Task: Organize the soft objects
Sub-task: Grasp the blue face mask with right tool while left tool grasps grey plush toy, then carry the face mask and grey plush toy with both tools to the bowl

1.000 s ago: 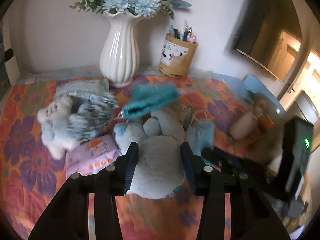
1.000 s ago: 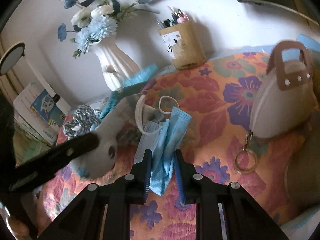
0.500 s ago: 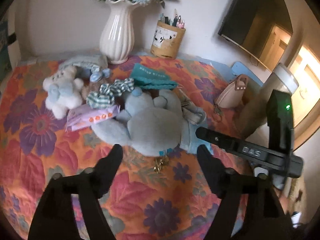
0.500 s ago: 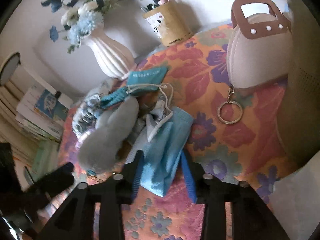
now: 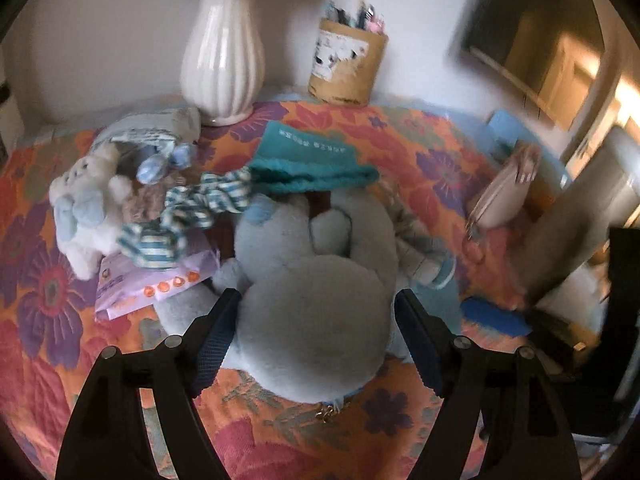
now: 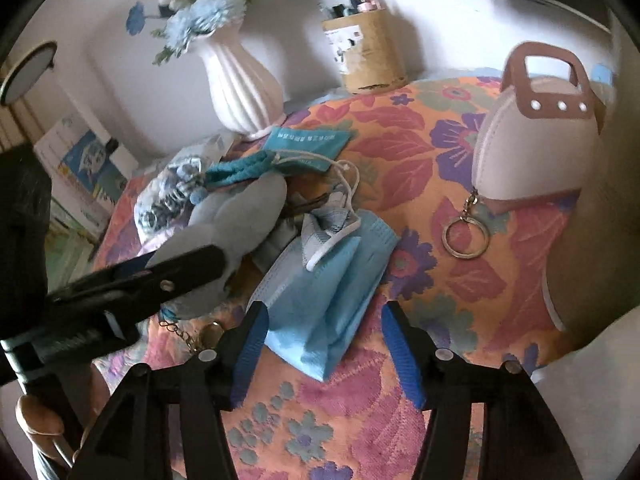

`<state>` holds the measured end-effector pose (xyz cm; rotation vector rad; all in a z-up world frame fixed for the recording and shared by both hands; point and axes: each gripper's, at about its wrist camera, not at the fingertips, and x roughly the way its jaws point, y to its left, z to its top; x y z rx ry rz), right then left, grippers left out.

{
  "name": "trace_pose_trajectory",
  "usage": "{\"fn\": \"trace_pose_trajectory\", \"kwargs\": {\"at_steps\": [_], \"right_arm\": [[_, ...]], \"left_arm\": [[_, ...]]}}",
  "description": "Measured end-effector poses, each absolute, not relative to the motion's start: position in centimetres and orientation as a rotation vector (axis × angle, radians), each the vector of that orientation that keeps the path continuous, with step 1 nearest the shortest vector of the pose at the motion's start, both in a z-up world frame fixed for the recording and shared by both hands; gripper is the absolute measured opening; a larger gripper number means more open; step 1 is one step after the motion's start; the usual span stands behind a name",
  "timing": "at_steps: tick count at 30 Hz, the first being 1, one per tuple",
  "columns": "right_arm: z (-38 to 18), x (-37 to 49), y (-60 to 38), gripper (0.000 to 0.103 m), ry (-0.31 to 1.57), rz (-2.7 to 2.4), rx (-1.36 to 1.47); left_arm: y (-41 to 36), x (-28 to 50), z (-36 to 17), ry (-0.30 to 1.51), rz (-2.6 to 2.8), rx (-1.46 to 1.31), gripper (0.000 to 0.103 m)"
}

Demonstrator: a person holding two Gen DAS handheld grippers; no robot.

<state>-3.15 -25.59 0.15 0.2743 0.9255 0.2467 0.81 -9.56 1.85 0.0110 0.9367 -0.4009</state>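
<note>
A grey-blue plush toy [image 5: 316,312] lies on the flowered cloth [image 5: 48,320], in the middle of a heap of soft things. My left gripper [image 5: 318,304] is open and straddles the toy's round end, its pads just off the fur. A folded blue face mask [image 6: 332,280] lies flat beside the toy [image 6: 236,216]. My right gripper [image 6: 326,312] has its jaws opening, one on each side of the mask's near end, and neither pad presses on it. A second, paler mask with white loops [image 6: 328,224] rests on top of the blue one.
A white teddy [image 5: 84,208], a striped scrunchie [image 5: 188,216], a teal knit cloth [image 5: 312,168] and a purple packet [image 5: 156,284] crowd the toy's far left. A white vase [image 5: 222,64] and a pen cup [image 5: 346,64] stand at the wall. A beige handbag [image 6: 532,140] with a key ring [image 6: 466,236] stands right.
Both grippers opened. The left let go of the plush toy, drew back, then dropped around it again. The right released the blue mask, which now lies on the cloth.
</note>
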Motion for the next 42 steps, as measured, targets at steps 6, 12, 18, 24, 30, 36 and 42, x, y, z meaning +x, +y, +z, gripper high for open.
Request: {"fn": "trace_pose_trajectory", "kwargs": {"at_steps": [6, 12, 18, 24, 30, 36, 42], "right_arm": [[0.1, -3.2, -23.6, 0.073, 0.925, 0.233, 0.157], [0.1, -2.0, -23.4, 0.084, 0.951, 0.197, 0.207], [0.3, -1.2, -21.5, 0.043, 0.934, 0.091, 0.116], [2.7, -4.3, -23.1, 0.029, 0.882, 0.167, 0.242], [5.3, -7.3, -24.5, 0.029, 0.847, 0.219, 0.319], [6.9, -9.5, -25.3, 0.029, 0.818, 0.243, 0.354], [8.3, -11.4, -26.2, 0.029, 0.784, 0.255, 0.365]], "left_arm": [[-9.8, 1.0, 1.5, 0.921, -0.377, 0.083, 0.063], [-6.2, -1.0, 4.5, 0.902, -0.524, -0.165, 0.062], [-1.1, -3.1, 8.0, 0.857, -0.621, -0.371, 0.062], [1.3, -4.4, 10.2, 0.789, -0.588, -0.401, 0.062], [1.3, -5.6, 10.9, 0.768, -0.575, -0.39, 0.062], [-0.1, -6.9, 11.4, 0.762, -0.581, -0.336, 0.062], [-2.8, -8.7, 12.5, 0.738, -0.594, -0.251, 0.062]]}}
